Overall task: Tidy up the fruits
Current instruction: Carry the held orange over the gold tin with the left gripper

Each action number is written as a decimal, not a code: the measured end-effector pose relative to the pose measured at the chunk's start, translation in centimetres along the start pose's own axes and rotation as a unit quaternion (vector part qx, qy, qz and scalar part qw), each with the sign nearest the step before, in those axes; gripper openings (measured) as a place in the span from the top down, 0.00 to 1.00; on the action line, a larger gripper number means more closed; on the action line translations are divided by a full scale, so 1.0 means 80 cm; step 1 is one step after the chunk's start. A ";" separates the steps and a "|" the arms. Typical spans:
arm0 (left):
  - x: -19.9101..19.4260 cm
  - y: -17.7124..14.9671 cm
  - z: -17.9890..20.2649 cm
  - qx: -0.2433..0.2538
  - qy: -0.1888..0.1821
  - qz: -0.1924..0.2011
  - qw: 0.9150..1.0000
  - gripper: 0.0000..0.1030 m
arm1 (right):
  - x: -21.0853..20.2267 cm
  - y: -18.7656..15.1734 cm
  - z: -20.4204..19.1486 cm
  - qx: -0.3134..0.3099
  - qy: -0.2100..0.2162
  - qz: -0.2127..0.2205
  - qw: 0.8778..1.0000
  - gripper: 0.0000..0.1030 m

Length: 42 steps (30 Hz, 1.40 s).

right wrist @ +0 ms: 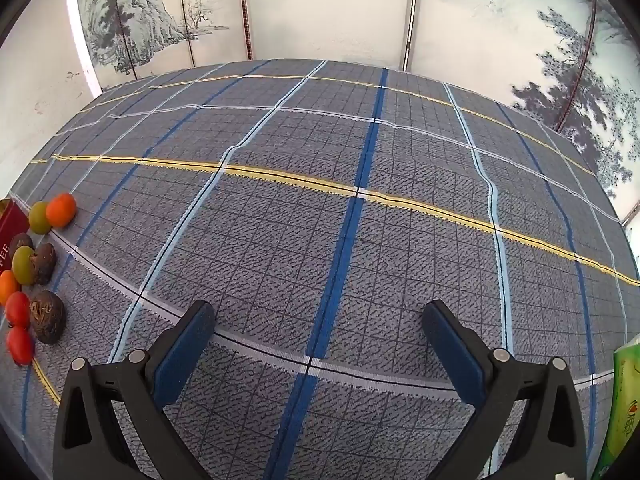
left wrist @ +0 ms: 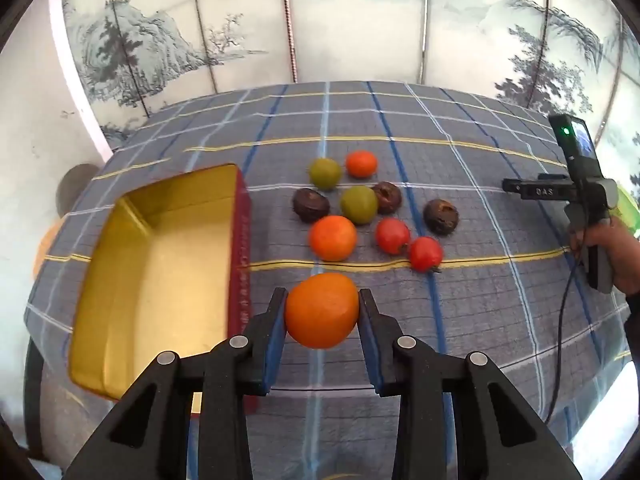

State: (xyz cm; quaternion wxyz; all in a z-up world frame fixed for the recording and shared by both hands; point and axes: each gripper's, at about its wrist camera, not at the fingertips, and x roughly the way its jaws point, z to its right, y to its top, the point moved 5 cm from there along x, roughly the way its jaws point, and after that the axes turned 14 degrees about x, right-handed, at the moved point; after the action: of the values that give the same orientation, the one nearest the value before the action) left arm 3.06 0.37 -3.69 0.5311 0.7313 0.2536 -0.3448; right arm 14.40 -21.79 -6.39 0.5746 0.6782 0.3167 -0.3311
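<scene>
My left gripper (left wrist: 322,308) is shut on an orange fruit (left wrist: 321,310) and holds it above the cloth, just right of an open gold-lined red tin (left wrist: 168,264). Beyond it lie loose fruits: an orange one (left wrist: 333,238), a small orange one (left wrist: 361,163), two green ones (left wrist: 359,204), two red ones (left wrist: 392,235) and dark brown ones (left wrist: 441,216). My right gripper (right wrist: 318,324) is open and empty over bare cloth. The fruits (right wrist: 47,316) lie at its far left. The right gripper also shows in the left wrist view (left wrist: 576,192).
A checked blue-grey cloth (right wrist: 360,200) covers the table. A green packet (right wrist: 624,408) stands at the right edge. A painted folding screen (left wrist: 320,20) stands behind the table. A cable (left wrist: 560,320) hangs from the right gripper.
</scene>
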 end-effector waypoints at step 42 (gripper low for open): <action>0.113 -0.005 -0.243 0.059 0.126 -0.113 0.984 0.64 | -0.013 -0.018 0.001 0.016 -0.010 0.001 1.000 0.00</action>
State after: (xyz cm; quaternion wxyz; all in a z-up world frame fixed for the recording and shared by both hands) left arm 13.03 19.03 -7.06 0.4087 0.7656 0.3786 -0.3218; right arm 12.61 -21.74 -6.40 0.5675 0.6841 0.3049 -0.3421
